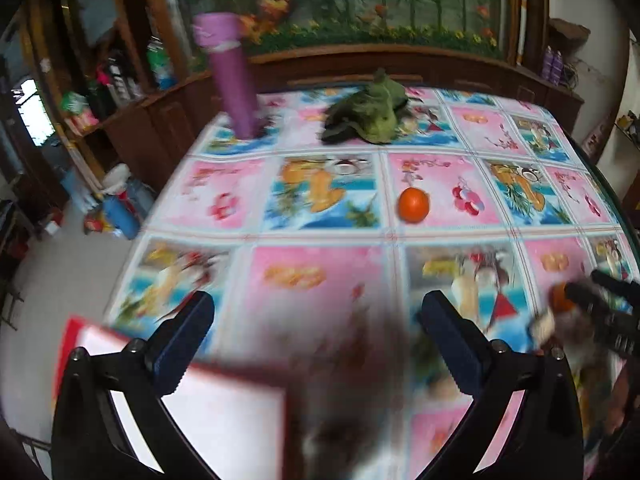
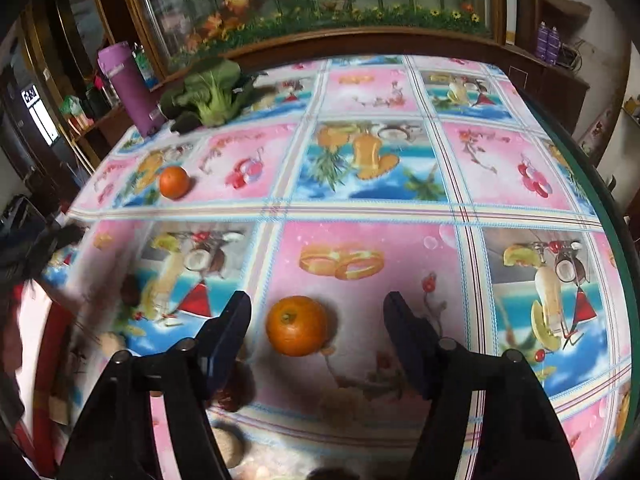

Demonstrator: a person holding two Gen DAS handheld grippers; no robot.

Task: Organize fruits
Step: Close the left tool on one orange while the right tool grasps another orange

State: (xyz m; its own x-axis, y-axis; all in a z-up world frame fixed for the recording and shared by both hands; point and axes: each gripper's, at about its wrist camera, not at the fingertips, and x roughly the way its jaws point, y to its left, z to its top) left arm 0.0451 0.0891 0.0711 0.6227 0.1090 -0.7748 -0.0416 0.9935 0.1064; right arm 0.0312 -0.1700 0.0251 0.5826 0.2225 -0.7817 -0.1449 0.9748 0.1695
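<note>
Left gripper (image 1: 316, 320) in the left wrist view: jaws wide apart, nothing gripped, only a dark blurred patch low between them, can't tell what. It hangs over the patterned tablecloth (image 1: 320, 256), a red-edged white tray (image 1: 224, 412) at lower left. Far orange (image 1: 413, 205) sits alone mid-table; leafy greens (image 1: 370, 114) and purple bottle (image 1: 232, 76) at the far edge.

Right wrist view: right gripper (image 2: 316, 320) partly open, near orange (image 2: 297, 325) on the cloth between the fingers, pads not touching it. Far orange (image 2: 174, 182) well apart at upper left, near the greens (image 2: 212, 94) and bottle (image 2: 132, 88).
</note>
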